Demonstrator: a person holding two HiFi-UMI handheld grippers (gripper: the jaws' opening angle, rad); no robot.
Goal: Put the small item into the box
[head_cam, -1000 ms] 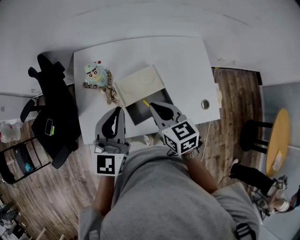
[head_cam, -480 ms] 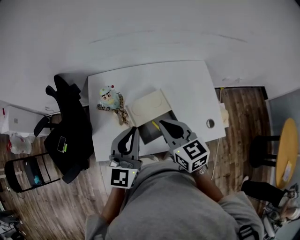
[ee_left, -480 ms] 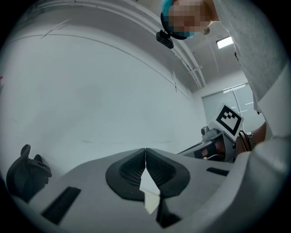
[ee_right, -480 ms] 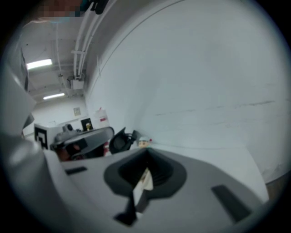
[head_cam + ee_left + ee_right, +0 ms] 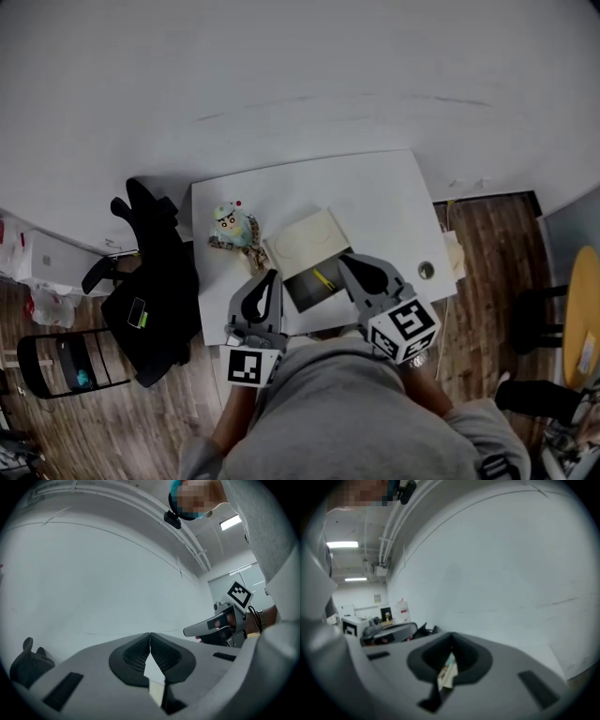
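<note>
A small yellow item (image 5: 324, 278) lies inside the dark open box (image 5: 307, 290) near the front edge of the white table (image 5: 375, 187). The box's cream lid (image 5: 305, 239) is folded back behind it. My left gripper (image 5: 272, 275) is held close to the body, left of the box, jaws shut on nothing. My right gripper (image 5: 345, 260) sits right of the box, also shut and empty. In the left gripper view the closed left gripper (image 5: 149, 641) points at a white wall, with the right gripper (image 5: 213, 625) beside it. The right gripper (image 5: 451, 644) also faces the wall in its own view.
A colourful toy figure (image 5: 234, 225) stands on the table left of the lid. A black office chair (image 5: 155, 281) with a phone on it is to the left. A round cable hole (image 5: 427, 271) is at the table's right front corner.
The view has pulled back and up, so the table looks smaller. Both grippers have drawn away from the box toward the body. The yellow item stays in the box.
</note>
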